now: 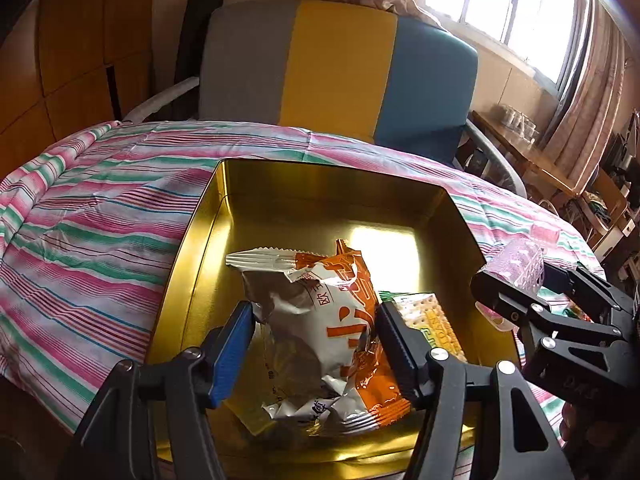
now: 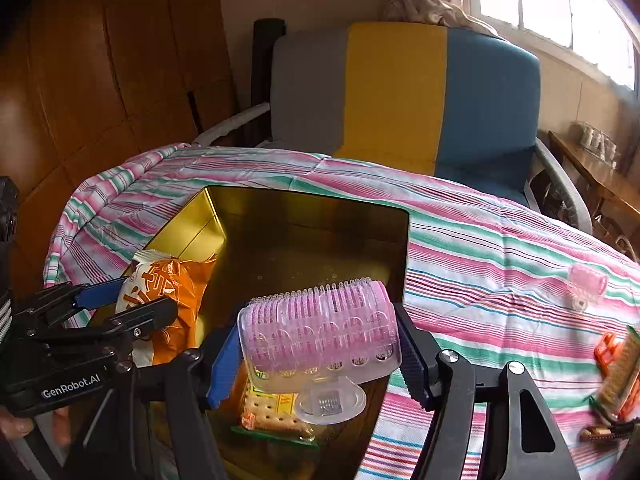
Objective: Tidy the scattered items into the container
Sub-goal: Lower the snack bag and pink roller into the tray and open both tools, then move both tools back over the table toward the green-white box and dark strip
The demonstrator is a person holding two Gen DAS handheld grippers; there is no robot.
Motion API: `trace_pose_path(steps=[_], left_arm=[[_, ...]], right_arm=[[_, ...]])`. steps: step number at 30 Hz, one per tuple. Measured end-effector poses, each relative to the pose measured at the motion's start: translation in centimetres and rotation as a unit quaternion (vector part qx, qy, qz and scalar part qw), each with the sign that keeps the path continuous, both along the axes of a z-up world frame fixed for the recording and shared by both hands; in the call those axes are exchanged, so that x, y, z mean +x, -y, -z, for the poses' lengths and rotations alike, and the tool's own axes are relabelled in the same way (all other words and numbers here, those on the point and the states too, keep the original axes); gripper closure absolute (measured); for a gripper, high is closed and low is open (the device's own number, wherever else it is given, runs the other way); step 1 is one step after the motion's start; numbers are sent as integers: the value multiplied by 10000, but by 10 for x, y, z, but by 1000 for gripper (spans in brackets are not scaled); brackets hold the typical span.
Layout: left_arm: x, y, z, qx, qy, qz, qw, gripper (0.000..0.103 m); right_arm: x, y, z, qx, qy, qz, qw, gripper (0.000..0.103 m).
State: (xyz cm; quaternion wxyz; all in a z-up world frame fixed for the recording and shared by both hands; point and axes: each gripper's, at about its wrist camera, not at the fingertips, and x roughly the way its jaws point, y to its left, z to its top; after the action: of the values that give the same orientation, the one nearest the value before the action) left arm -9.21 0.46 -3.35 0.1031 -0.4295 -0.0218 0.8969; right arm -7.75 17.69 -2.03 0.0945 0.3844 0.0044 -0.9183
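Right now left gripper (image 1: 314, 344) w/ jaws approx half spread, pinching orange snack bag (image 1: 320, 336) inside gold tin (image 1: 192, 240). Right gripper (image 2: 318, 350) clamps pink hair roller (image 2: 320, 330) over tin's right edge, above cracker pack (image 2: 272, 412).

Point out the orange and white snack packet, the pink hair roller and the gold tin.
orange and white snack packet (image 1: 320, 320): left wrist view, printed front.
pink hair roller (image 2: 320, 328): right wrist view, bristled barrel.
gold tin (image 1: 192, 240): left wrist view, left wall.
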Motion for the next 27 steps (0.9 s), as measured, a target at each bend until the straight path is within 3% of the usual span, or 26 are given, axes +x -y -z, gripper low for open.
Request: trace_pose_path(steps=[12,21,27], left_arm=[[-25,4,6,23,104,-41,9999,40],[-12,26,-9,295,-20,-458,9985,40],[5,24,-11,255,-68,-387,9989,40]], right_arm=[[-47,16,25,24,535,62,9985,34],[-41,7,20,-216,429,114,9988,34],[-26,-3,10,-425,269,212,9985,34]])
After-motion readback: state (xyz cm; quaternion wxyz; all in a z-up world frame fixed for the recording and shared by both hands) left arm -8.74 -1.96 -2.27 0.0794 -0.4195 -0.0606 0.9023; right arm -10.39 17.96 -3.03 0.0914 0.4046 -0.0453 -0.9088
